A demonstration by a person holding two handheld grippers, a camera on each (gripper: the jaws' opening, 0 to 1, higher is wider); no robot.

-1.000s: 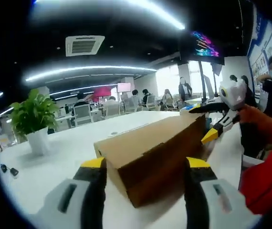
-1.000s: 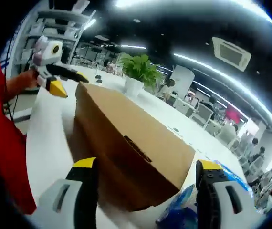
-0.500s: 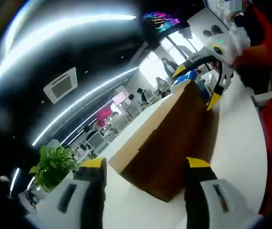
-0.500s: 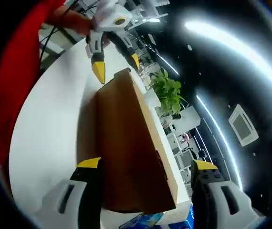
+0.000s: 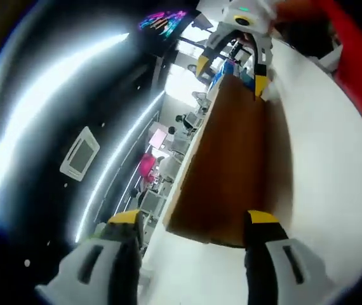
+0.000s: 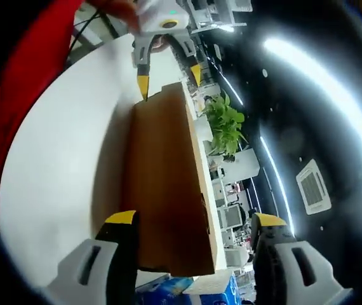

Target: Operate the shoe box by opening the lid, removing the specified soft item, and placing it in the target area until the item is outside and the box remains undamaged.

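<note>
Here, both views are rolled steeply, so the white table runs up the frame rather than across it. On it lies the shoe box, a long brown cardboard box with its lid closed. In the left gripper view the left gripper has its two yellow-tipped jaws spread wide apart at one short end of the box, one jaw on each side of that end and neither clearly touching the cardboard. At the far end of the box the right gripper comes in from above, held by a person in a red sleeve; its yellow tips stand apart, straddling the far top edge of the box. In the right gripper view the same arrangement shows from the opposite end: the right gripper is released, its jaws parted either side of the near end of the shoe box, and the left gripper sits at the far end with its tips spread across the edge of the lid. A green potted plant stands on the table just beyond the box. A blue packet lies close by the box's near end. Behind are office desks, chairs and long ceiling lights.
</note>
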